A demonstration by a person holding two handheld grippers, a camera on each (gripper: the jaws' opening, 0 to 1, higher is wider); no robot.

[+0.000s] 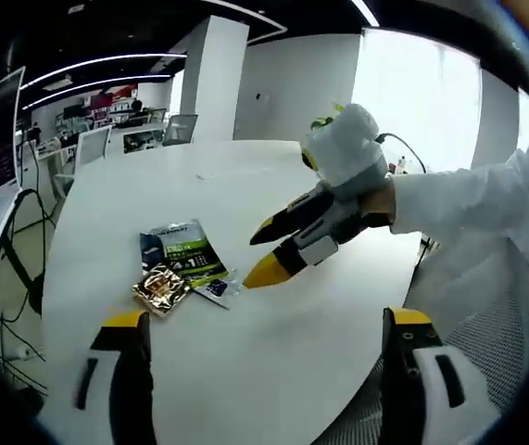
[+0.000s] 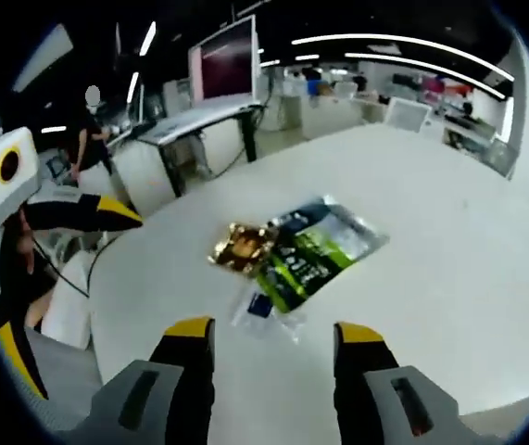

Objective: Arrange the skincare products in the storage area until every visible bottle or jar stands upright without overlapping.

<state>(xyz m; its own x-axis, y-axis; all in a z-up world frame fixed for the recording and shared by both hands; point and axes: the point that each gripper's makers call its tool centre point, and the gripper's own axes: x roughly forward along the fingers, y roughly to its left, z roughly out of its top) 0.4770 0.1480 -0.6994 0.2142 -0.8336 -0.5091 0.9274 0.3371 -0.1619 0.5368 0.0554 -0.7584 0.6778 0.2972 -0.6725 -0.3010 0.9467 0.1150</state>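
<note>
Lying flat near the table's [image 1: 273,371] edge, the green packet [image 2: 315,248] and gold packet [image 2: 243,247] sit just ahead of the right gripper [image 2: 269,339], the nearer, jaws apart; the left gripper [image 1: 269,326] also gapes wide.

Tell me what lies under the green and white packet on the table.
A small clear sachet pokes out from beneath the green and white packet, and a gold foil packet touches its edge. Whatever else the packet covers on the white table is hidden.

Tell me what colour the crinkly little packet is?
Shiny gold packet, clearest in the right gripper view.
</note>
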